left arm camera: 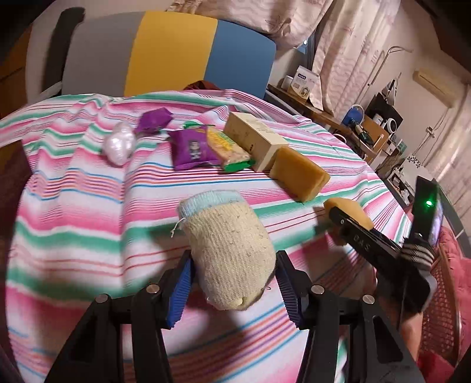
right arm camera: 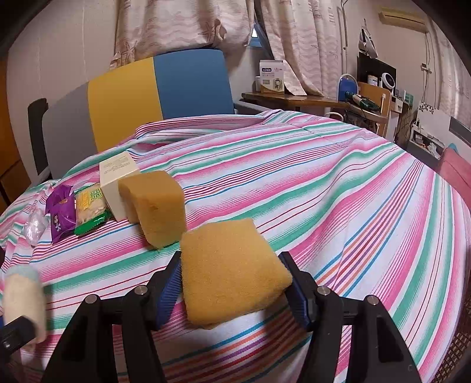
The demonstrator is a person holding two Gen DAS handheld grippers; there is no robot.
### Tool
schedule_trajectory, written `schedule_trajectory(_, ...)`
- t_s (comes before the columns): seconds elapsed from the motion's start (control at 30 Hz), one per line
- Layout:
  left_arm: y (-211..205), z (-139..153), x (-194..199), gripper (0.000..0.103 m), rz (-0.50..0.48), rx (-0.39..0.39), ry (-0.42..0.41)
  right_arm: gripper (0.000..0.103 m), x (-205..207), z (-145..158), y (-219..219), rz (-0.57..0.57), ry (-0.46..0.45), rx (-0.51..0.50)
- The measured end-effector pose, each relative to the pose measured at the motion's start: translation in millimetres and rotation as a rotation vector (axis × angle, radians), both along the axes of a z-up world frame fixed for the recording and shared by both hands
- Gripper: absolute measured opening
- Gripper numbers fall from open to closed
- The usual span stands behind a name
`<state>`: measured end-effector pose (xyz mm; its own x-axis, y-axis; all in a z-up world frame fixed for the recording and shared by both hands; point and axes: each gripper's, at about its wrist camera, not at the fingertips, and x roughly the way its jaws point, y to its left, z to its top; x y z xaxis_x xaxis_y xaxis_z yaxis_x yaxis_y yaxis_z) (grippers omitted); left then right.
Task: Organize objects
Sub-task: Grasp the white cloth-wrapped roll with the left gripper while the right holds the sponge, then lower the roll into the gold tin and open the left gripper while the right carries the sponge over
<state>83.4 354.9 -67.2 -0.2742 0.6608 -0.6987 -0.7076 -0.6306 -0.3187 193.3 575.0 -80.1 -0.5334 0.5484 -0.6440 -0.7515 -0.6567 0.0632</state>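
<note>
My left gripper (left arm camera: 234, 282) has its jaws clamped on a rolled cream knit sock (left arm camera: 226, 250). My right gripper (right arm camera: 234, 284) pinches a soft yellow sponge block (right arm camera: 232, 269). I think both must join the snack row.

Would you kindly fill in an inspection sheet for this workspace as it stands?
Surface: striped cloth, wrinkled at the far left.
Job's things: row of white bundle, purple packet, green cracker packet, cream box, sponge block.
Clutter: nothing seen.
Grippers: left gripper shut on knitted sock; right gripper shut on yellow sponge.
Cables: cords by the far desk.
Surroundings: tricolour chair, curtains.
</note>
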Motion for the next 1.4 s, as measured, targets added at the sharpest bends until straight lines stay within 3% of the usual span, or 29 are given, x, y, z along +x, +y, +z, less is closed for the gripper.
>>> schedule_trajectory(0.33,-74,28,-10,0.055,0.093,0.069,0.018,0.064,-7,8,-17,0.064,-0.011,0.081)
schedule_trajectory(0.7,-167,46,-46,0.055,0.308,0.126,0.036,0.064,-19,11,-34,0.123,-0.057,0.162)
schedule_trajectory(0.93,-227,47,-78,0.055,0.462,0.122,0.036,0.064,-24,9,-37,0.13,-0.092,0.163)
schedule_trajectory(1.1,-254,44,-100,0.055,0.539,0.054,0.043,0.064,-25,12,-46,0.138,-0.108,0.184)
schedule_trajectory(1.23,-268,33,-120,0.055,0.577,0.002,0.014,0.064,-23,17,-61,0.176,-0.074,0.135)
schedule_trajectory(1.4,-273,20,-134,0.056,0.602,-0.034,-0.029,0.064,-26,23,-90,0.231,0.039,-0.029)
